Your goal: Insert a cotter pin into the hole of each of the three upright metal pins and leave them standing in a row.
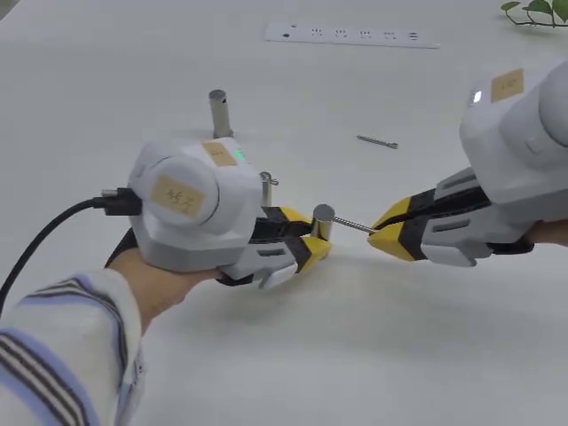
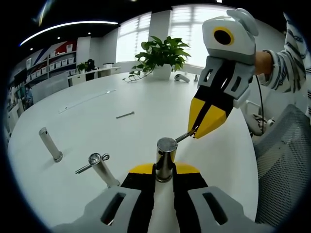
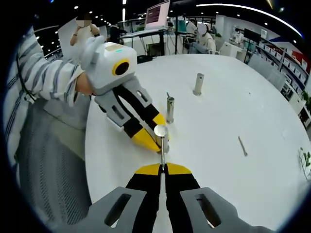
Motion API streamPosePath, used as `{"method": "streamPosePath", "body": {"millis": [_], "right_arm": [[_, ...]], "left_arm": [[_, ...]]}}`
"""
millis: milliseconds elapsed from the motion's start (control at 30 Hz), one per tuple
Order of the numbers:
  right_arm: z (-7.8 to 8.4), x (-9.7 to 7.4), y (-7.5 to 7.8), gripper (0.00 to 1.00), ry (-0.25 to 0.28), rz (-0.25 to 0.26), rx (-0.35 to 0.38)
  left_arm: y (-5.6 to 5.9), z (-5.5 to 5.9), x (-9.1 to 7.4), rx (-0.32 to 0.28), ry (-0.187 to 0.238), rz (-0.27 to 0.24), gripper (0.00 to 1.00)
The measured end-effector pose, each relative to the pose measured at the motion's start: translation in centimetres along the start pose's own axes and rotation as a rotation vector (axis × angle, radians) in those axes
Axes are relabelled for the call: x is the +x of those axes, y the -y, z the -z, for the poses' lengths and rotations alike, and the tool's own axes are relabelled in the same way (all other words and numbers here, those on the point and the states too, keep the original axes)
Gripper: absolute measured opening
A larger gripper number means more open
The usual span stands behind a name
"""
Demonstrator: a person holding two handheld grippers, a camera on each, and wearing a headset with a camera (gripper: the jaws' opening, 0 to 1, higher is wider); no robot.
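Observation:
My left gripper [image 1: 316, 241] [image 2: 164, 171] is shut on an upright metal pin [image 1: 322, 219] [image 2: 165, 154] [image 3: 161, 134], low on its shaft. Coming in from the right, my right gripper [image 1: 378, 229] [image 3: 163, 168] is shut on a thin cotter pin [image 1: 353, 224] [image 2: 183, 137] [image 3: 163, 156]. The cotter pin's tip touches the metal pin just under its head. Whether it has entered the hole I cannot tell. A second metal pin [image 1: 266, 187] [image 2: 103, 169] [image 3: 170, 109] stands behind with a cotter pin through it. A third metal pin [image 1: 218, 112] [image 2: 50, 144] [image 3: 198, 84] stands farther back.
A loose cotter pin [image 1: 377, 141] [image 2: 125, 115] [image 3: 242, 145] lies on the white table [image 1: 373, 337]. A white power strip [image 1: 351, 35] lies at the far edge, and a potted plant [image 2: 163, 56] stands beyond. A black cable [image 1: 44, 235] trails from the left gripper.

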State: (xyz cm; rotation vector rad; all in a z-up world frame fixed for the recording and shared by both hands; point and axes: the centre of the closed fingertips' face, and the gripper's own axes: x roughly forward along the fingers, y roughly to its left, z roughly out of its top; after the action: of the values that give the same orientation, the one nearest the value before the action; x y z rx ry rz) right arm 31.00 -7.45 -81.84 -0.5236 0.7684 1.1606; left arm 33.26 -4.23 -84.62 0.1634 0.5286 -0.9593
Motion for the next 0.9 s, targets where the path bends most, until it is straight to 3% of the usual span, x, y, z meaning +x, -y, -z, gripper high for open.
{"method": "streamPosePath", "body": {"millis": [567, 900], "right_arm": [[0.5, 1.0, 0.7, 0.03, 0.024, 0.021, -0.061], [0.2, 0.5, 0.6, 0.03, -0.006, 0.045, -0.095]], "left_arm": [[0.0, 0.1, 0.1, 0.002, 0.0, -0.005, 0.11], [0.0, 0.0, 0.1, -0.005, -0.001, -0.016, 0.11]]}}
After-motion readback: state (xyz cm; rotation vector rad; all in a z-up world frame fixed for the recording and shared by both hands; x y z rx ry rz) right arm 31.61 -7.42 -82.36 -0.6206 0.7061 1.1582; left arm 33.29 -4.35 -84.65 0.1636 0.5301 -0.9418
